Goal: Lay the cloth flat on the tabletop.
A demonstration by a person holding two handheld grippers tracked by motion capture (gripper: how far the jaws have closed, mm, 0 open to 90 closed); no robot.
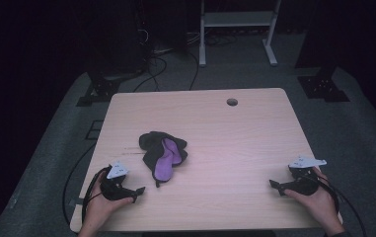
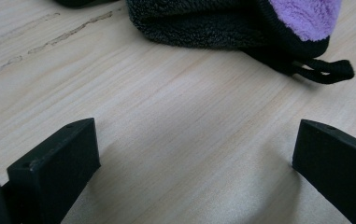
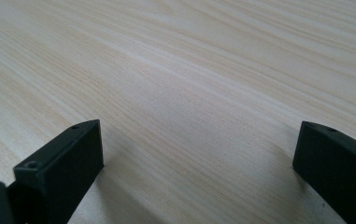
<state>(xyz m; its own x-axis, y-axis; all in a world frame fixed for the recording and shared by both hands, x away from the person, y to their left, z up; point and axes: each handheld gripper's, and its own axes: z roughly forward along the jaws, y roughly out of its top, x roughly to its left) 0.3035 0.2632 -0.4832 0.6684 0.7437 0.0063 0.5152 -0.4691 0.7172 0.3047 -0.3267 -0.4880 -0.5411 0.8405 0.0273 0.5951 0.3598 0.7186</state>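
At the lower left of the high view, the person's left hand point(image 1: 99, 205) is coming in from the bottom edge, wrapped around the left gripper point(image 1: 140, 190), which is lying low over the table point(image 1: 235, 143) and pointing toward the right of the frame. Its grey three-cornered plate is facing upward, and its cable is looping out to the left and down past the table's edge. In the left gripper view its jaws are standing wide apart at the lower corners, with nothing but bare wood between them.

Just above and to the right of that gripper, left of the table's centre, a crumpled black cloth point(image 1: 161, 150) is lying with its purple lining point(image 1: 167, 160) turned up. In the left gripper view the cloth point(image 2: 203, 23) is sitting along the upper edge, close ahead of the jaws but apart from them, and a black loop point(image 2: 325, 70) is trailing from it onto the wood at the upper right.

At the lower right of the high view, the right hand point(image 1: 319, 200) is gripping the right gripper point(image 1: 273, 185), which is pointing toward the left of the frame, well apart from the cloth. In the right gripper view its jaws are likewise spread wide, holding nothing, over plain tabletop point(image 3: 189, 70).
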